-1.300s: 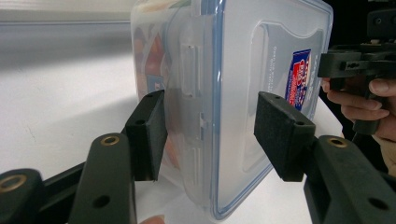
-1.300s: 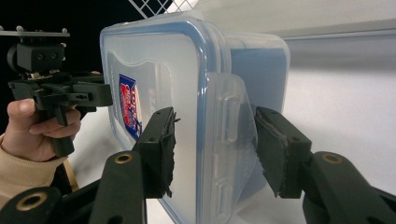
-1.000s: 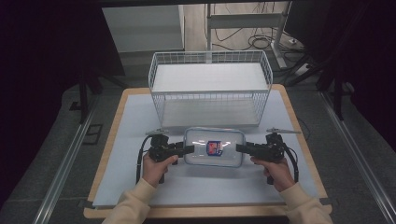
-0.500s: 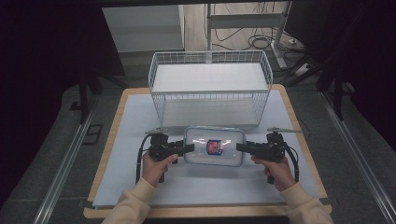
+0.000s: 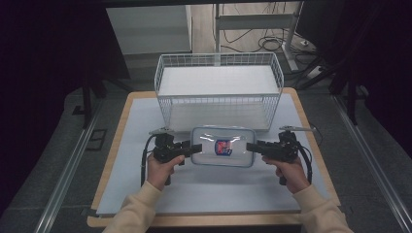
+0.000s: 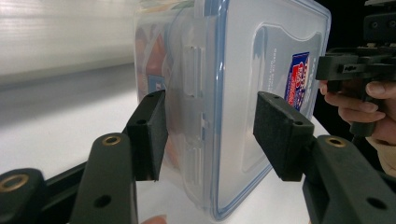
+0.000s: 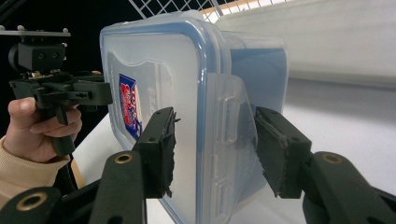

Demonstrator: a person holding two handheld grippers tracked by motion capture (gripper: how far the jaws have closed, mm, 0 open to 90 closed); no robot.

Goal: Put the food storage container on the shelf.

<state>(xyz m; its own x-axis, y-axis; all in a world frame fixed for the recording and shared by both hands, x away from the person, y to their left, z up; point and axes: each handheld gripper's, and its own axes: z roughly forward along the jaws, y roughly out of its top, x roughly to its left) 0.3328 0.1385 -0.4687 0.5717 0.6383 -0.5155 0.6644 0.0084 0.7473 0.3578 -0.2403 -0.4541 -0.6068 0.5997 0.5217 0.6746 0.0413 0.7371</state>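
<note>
Fingers of the left gripper (image 5: 194, 147) sit at the left end of the box (image 5: 223, 146), those of the right gripper (image 5: 252, 146) at its right end. High view: box lies flat on the table (image 5: 121, 160), just in front of the wire basket (image 5: 218, 92), a hand behind each gripper.

Left gripper view: box (image 6: 243, 93) between the two fingers (image 6: 148, 135); one pad lies on the box wall, the other (image 6: 280, 133) looks slightly off the lid; contact there unclear. Jaws partly open. Right gripper (image 6: 355, 70) beyond the box.

Right gripper view: fingers (image 7: 159, 149) clamp the box (image 7: 187, 93) end, pads on lid and clip side. Left gripper (image 7: 60, 91) beyond the box, basket (image 7: 177, 7) above it.
</note>
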